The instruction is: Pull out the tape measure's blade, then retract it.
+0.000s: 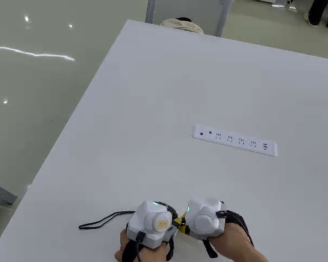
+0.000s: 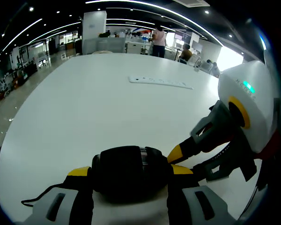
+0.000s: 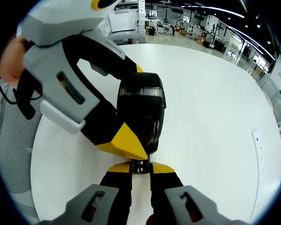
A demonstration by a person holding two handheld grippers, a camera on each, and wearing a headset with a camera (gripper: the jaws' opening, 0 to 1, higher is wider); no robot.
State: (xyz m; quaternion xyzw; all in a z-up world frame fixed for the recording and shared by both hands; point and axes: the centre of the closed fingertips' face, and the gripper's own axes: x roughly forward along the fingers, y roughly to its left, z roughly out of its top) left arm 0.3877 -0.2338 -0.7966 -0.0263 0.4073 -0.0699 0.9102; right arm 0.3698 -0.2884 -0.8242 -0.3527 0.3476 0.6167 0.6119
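Left jaws: the left gripper (image 2: 129,169) is clamped around the black tape measure (image 3: 141,110), with one yellow-tipped jaw on each side of its case.
Right jaws: the right gripper (image 3: 139,168) is pinched almost closed on the blade tip (image 3: 140,164), a small metal piece at the edge of the case. Almost no blade shows between the tip and the case.
Grippers together: in the head view the two white bodies sit side by side, and their yellow tips meet at the tape measure.
Tape measure: it is well apart from the power strip (image 1: 235,141), on the side nearer the person and close to the table's near edge. I cannot tell whether it rests on the surface.
Hands: the left hand (image 1: 126,248) and the right hand (image 1: 238,243) grip the handles, nearer the person than the power strip is.
Strap: a thin black cord (image 1: 101,222) trails across the surface to the left of the left gripper, far from the power strip.
Power strip: white and long, it lies flat and alone around mid-table.
Table (image 1: 153,109): a white top that runs on past the power strip to its far edge.
Beyond: people (image 2: 158,40) stand or sit past the far edge of the table, behind the power strip.
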